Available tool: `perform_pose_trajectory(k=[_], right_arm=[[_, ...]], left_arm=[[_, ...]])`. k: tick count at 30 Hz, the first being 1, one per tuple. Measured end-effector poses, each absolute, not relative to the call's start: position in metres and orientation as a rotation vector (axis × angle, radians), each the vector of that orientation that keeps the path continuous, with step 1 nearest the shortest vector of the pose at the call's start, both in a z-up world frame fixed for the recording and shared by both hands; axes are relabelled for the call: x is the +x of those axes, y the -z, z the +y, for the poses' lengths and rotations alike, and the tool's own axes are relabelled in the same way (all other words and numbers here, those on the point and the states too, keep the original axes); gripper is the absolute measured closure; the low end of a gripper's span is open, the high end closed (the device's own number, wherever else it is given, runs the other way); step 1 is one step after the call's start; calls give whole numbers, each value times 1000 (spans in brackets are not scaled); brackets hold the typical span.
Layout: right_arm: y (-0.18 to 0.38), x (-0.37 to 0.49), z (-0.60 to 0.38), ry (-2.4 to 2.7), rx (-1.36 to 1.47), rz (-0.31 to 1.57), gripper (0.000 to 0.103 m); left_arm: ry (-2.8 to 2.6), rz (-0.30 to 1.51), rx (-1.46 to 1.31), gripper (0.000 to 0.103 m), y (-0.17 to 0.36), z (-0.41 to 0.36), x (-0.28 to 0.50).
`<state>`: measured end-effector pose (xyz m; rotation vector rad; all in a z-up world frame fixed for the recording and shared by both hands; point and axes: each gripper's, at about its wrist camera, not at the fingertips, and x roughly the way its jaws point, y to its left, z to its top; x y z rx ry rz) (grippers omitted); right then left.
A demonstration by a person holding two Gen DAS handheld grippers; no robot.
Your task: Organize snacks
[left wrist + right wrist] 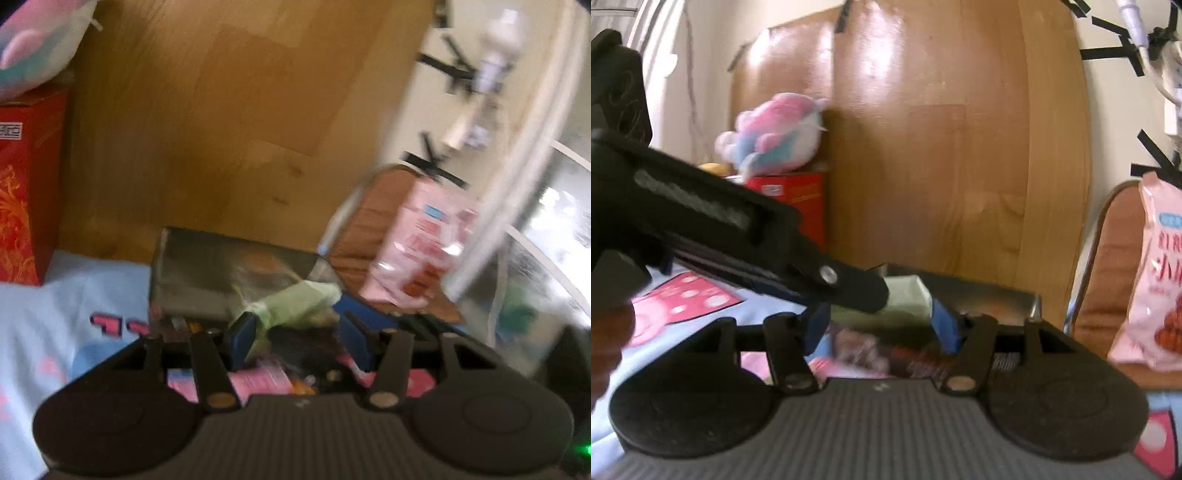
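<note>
In the left wrist view my left gripper (pixel 299 336) is shut on a pale green snack packet (pixel 295 302), which slants across its blue pads. Below it lie dark and pink packets (pixel 258 380), and behind it a metal tray (pixel 207 266). In the right wrist view the left gripper's black body (pixel 720 229) crosses from the left, with the green packet (pixel 908 295) at its tip over the tray (pixel 997 295). My right gripper (pixel 881 328) stands with its pads apart. A blurred dark snack packet (pixel 886 354) lies between and below them, and no pad clearly presses on it.
A pink snack bag (pixel 1160 273) leans on a brown chair (pixel 1108 258) at the right. A red box (pixel 801 199) with a plush toy (pixel 775 129) on it stands at the back left. A wooden board (pixel 923 147) stands behind the table. A light blue patterned cloth (pixel 74 295) covers the table.
</note>
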<state>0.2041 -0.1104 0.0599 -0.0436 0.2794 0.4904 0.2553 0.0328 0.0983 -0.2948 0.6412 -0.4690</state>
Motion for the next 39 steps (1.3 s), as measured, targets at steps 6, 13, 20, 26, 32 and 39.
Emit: perform_pose_trajectory(k=[6,13,20,26,32,39], right_arm=[[-59,240,-103,-441,-88,293,38],[-42,215,-154,-418,119,334,39],[-13,223,-168,-457,225,572,53],[-1,258,-147,-525,276,762,69],[-18,235,-109,-556,202,755,68],[-56,181,-65,-630,141,528,68]], left_arm=[[416,607,-379,46,-91,57,276],[325,641,-461,39,-60,102,250],[298,804,-509,41,-11,107,265],[309,826,-456,60,-4,92,264],[243,759,-462,59,-20,112,239],[182,583,-529,53,-51,156,180]])
